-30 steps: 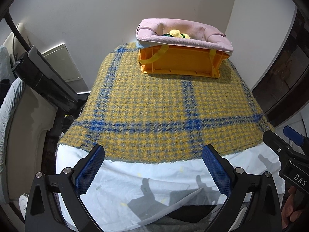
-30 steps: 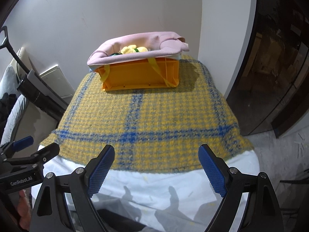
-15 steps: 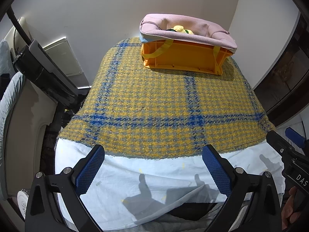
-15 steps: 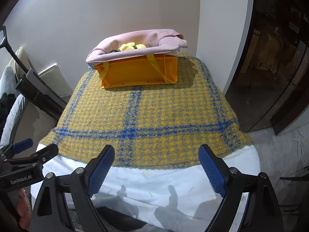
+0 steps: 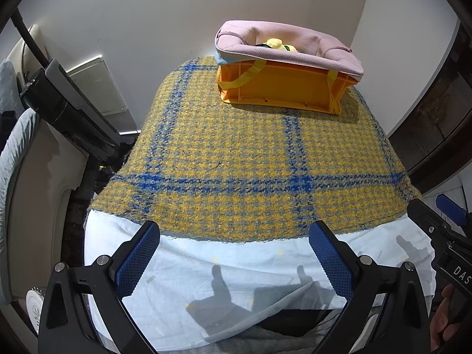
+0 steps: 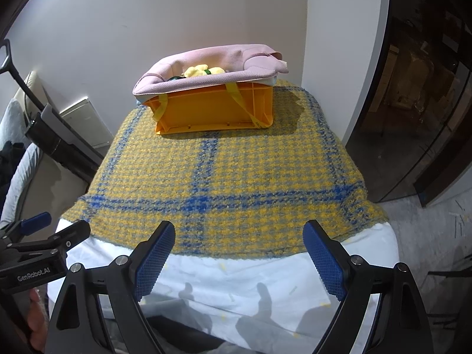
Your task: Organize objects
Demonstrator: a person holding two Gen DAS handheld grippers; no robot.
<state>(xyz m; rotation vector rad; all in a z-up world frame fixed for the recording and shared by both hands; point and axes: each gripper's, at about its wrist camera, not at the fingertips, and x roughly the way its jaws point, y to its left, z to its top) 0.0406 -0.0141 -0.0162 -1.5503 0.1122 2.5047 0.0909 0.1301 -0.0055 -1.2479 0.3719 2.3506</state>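
1. At the far end of the table, left wrist view: orange crate point(image 5: 283, 88) stands on the plaid blanket point(image 5: 236, 159) close to the wall, with a pink cloth point(image 5: 289, 50) draped over its rim and a yellow plush point(image 5: 277, 44) poking out of the top.
2. Left gripper point(image 5: 234, 265) hangs over the near edge above the white sheet point(image 5: 236, 277). Its blue ribbed pads point(image 5: 138, 258) are spread wide, nothing between them. Right gripper point(image 5: 442, 236) shows at the frame's right edge, well apart from the crate.
3. Right wrist view: same crate point(image 6: 212, 109), moulded hard plastic with ribbed walls and yellow webbing straps point(image 6: 236, 94). Right gripper point(image 6: 239, 262) likewise spread and empty; left gripper point(image 6: 44, 244) sits low at left.
4. Handling, my guess: crate stiff and light, but its smooth walls may slip; better taken by the rim or a strap.
5. Cloth is soft, knit, limp; pinch a fold at the hanging corner. Plush will squash, so a light grip is enough.
6. Blanket is coarse and woolly and may drag if the crate is slid.
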